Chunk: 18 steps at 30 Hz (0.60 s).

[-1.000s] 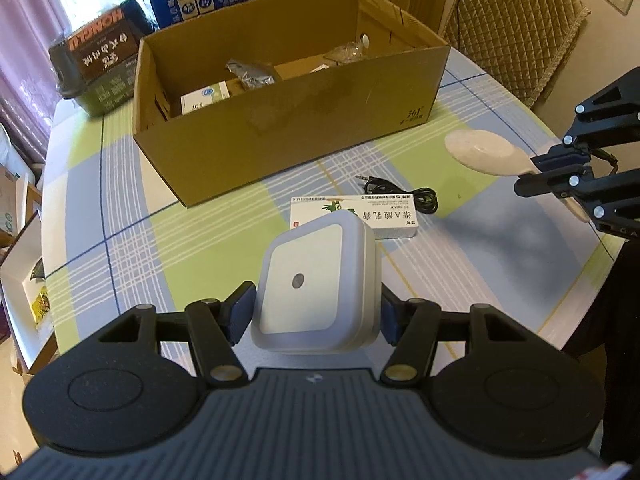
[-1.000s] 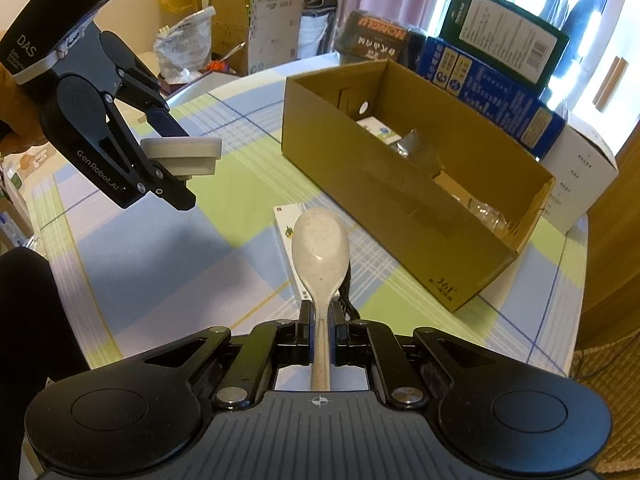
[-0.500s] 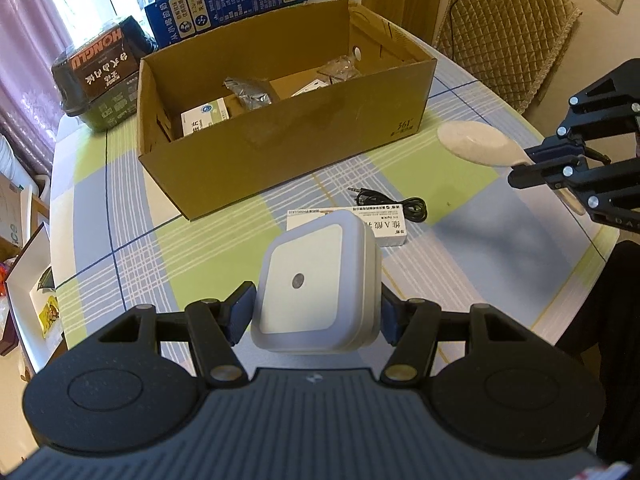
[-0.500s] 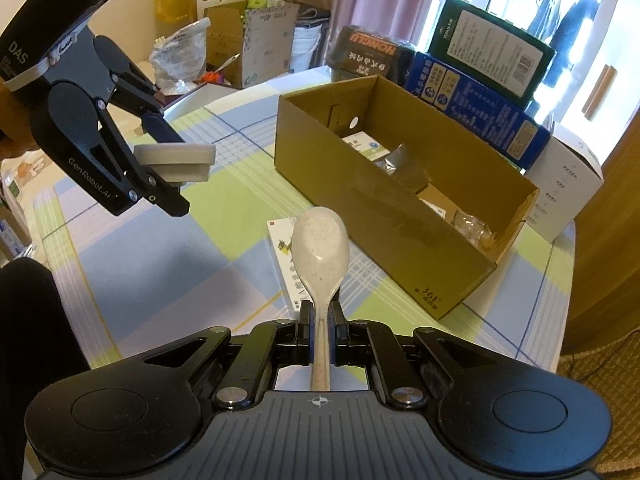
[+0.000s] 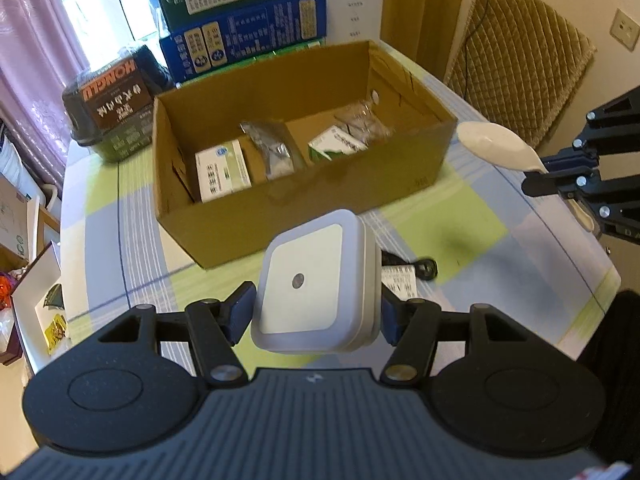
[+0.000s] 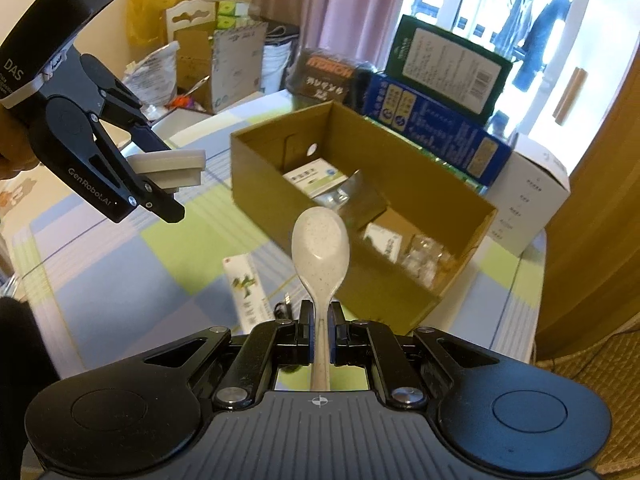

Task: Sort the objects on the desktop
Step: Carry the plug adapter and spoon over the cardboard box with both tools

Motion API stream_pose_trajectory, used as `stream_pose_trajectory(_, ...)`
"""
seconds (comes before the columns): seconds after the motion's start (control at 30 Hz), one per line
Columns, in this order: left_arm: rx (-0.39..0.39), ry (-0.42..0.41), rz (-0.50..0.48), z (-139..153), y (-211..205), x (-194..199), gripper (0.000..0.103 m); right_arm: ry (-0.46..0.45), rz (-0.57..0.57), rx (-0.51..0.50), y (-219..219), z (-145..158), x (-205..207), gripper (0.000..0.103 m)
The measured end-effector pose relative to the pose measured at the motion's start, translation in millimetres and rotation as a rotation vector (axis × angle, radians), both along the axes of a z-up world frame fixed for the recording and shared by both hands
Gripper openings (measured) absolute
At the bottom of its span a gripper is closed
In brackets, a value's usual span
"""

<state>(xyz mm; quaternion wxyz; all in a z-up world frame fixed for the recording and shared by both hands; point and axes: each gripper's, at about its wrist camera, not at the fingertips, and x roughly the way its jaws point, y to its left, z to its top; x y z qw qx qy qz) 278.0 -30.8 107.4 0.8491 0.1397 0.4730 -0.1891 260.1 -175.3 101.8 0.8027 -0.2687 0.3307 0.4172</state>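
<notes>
Above checked-cloth bench (image 5: 120, 208): left claw (image 5: 316, 312) pinching square white night-light (image 5: 316, 280), right claw (image 6: 320, 334) pinching speckled cream spoon (image 6: 320, 240). Carry step. Next: lower both into open brown cardboard box (image 5: 304, 196) at 12 o'clock, then release.

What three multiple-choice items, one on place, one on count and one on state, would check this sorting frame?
1. Where does the flat green-printed medicine box lie?
A. in the cardboard box
B. on the tablecloth
C. in a claw

2. How many claws hold something?
A. none
B. one
C. two

3. How is the cardboard box?
A. open-topped, with items inside
B. taped shut
C. upside down

Answers: 1 B, it rests flat on the checked tablecloth in front of the carton. 2 C, the left claw clamps the square night light and the right claw clamps the speckled spoon. 3 A, packets and boxes show within its walls.
</notes>
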Motion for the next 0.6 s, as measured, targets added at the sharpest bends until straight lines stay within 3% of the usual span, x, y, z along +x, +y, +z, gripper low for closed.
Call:
stream_pose_trajectory(0.23,0.003,-0.015,0.016,11,0,24,0.057,0.01,-0.032,0.014,4,9,25,0.003)
stream_pose_trajectory(0.6,0.005,-0.01,0.021,4,-4,48,0.057,0.017,-0.042,0.016,13,9,52,0.003)
